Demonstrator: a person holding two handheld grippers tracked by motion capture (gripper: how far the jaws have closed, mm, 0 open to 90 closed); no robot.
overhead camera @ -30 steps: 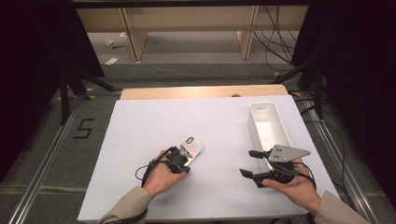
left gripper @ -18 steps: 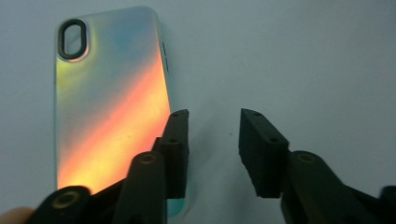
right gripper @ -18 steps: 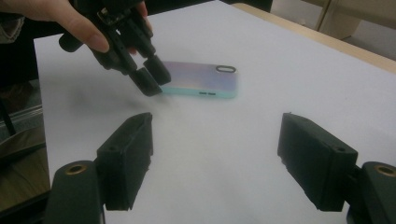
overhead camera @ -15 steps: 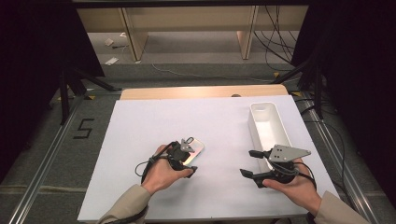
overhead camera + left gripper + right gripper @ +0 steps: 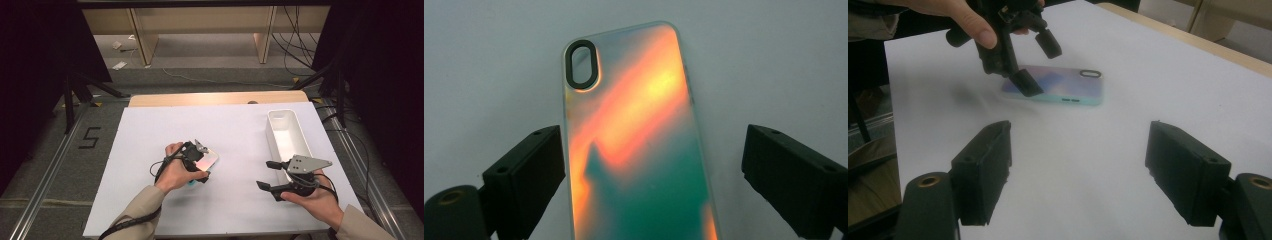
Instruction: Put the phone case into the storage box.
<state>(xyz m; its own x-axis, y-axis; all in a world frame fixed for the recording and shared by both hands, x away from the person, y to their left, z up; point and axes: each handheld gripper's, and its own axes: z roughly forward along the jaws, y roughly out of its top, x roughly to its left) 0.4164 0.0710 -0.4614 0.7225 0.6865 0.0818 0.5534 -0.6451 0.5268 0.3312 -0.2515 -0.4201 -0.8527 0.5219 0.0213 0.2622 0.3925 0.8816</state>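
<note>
Since the earlier frame, the left gripper [image 5: 198, 161] was drawn back and its jaws were just opened, so the phone case [image 5: 636, 135] lay released, flat on the white table [image 5: 150, 200]. The right gripper [image 5: 269, 175] was held spread and empty, well apart, near the white bin [image 5: 300, 147]

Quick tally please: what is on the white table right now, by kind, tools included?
Phone case, iridescent, lying flat: 1
White bin, at the right side: 1
Tools: 2, the left tool open over the phone case, the right tool open with nothing between its jaws
Total: 4

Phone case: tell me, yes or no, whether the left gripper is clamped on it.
No. In the left gripper view, the left gripper stands open, with both jaws clear of the phone case.
</note>
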